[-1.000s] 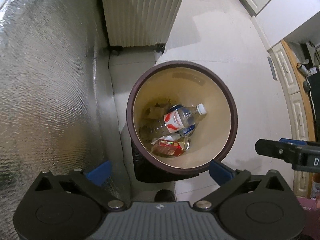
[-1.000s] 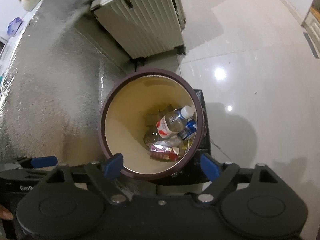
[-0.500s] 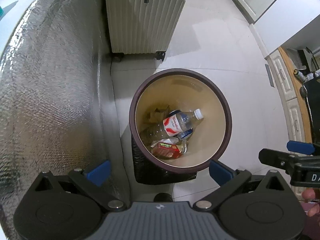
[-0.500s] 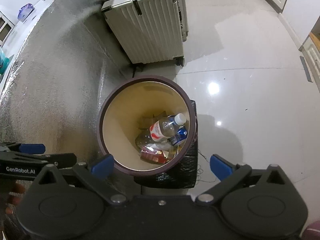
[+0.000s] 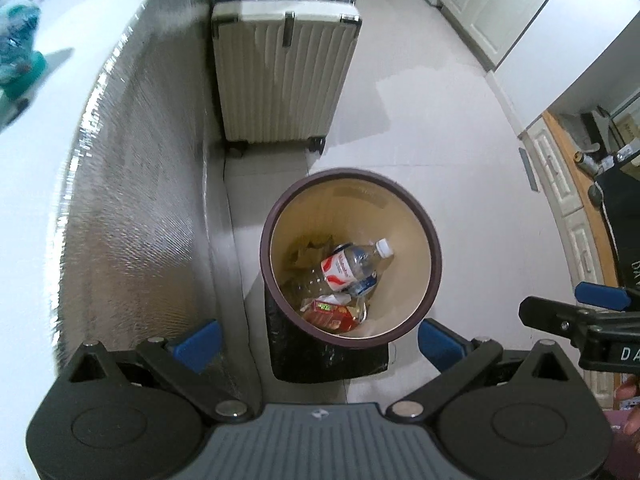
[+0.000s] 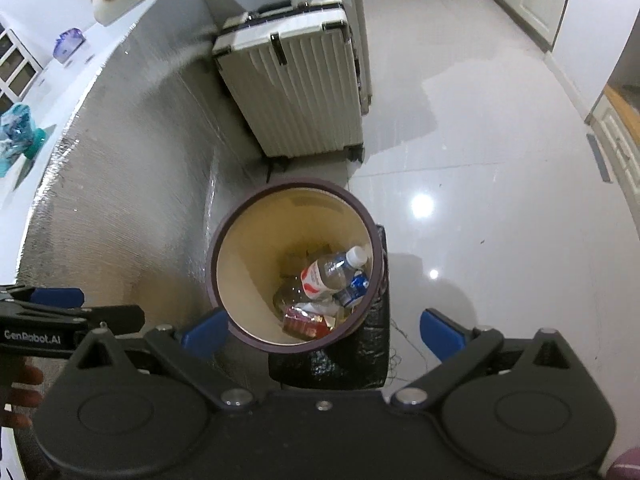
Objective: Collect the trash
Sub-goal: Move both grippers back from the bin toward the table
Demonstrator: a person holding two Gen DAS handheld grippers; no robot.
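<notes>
A round bin with a dark brown rim (image 5: 434, 248) (image 6: 372, 236) stands on the floor below both grippers. Inside lie a clear plastic bottle with a red and white label (image 5: 348, 266) (image 6: 330, 270), a red snack wrapper (image 5: 328, 314) (image 6: 304, 322), a blue-labelled item and crumpled brown paper. My left gripper (image 5: 318, 340) hangs high over the bin, jaws wide open, nothing between them. My right gripper (image 6: 322, 334) is also above the bin, open and empty. Each gripper shows at the other view's edge.
A cream ribbed suitcase (image 5: 280, 80) (image 6: 296, 84) stands beyond the bin. A silver foil-covered counter side (image 5: 120, 200) (image 6: 120, 184) runs along the left. A black bag (image 5: 320, 356) lies at the bin's foot. White cabinets (image 5: 500, 8) line the far right; glossy floor lies to the right.
Both grippers have risen away from the bin, which now looks smaller and lower in both views. The right gripper's jaws have spread wider. More of the suitcase and countertop has come into view.
</notes>
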